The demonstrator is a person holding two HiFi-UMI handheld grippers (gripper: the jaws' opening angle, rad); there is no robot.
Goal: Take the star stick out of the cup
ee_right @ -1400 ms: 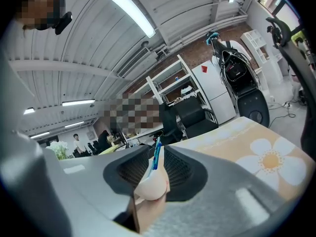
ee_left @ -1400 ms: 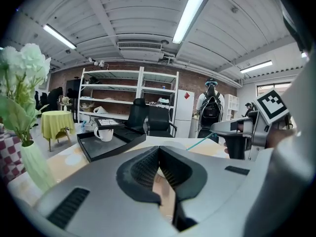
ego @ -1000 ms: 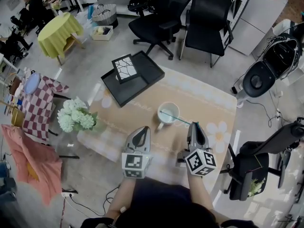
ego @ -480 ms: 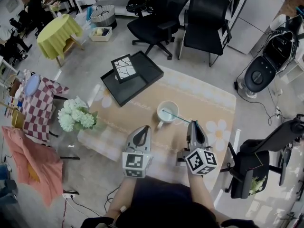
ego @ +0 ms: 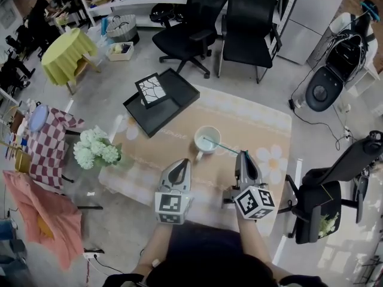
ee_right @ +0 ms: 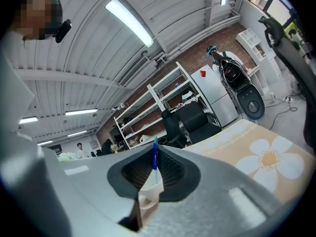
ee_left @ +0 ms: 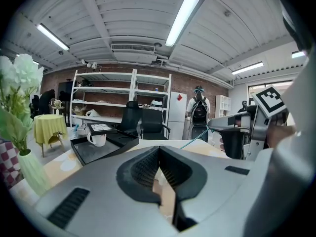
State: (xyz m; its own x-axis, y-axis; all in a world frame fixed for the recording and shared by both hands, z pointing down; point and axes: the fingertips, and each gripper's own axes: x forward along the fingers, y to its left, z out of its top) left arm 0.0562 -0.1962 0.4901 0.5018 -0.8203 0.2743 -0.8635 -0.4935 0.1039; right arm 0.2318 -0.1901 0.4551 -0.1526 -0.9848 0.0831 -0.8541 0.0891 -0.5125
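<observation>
From the head view, the cup (ego: 196, 140) stands near the middle of the tabletop (ego: 257, 124), a little toward the far edge. The star stick (ego: 226, 149) is still in it, leaning out over the rim toward the near right. The right gripper (ego: 243, 155) meets the stick's free end, and the left gripper (ego: 178, 163) waits apart, toward the near edge. A black tray (ego: 173, 103) sits at the far left corner. I can't make out the star itself; that end seems to be down in the cup.

In the left gripper view, the left gripper (ee_left: 159, 154) has its jaws pressed together with nothing between them. Off to the right, the thin teal stick (ee_left: 195, 139) slants down from the tip of the right gripper (ee_left: 212, 128). The cup is hidden behind the gripper's own body.

In the right gripper view, the right gripper (ee_right: 155, 152) has just been closing its jaws, and they now stand narrow, pinching the stick (ee_right: 154, 158), which pokes up between the pads. The cup is out of sight here.

So the grasp looks made, as I judge it. The lift clear of the cup is still to do.
</observation>
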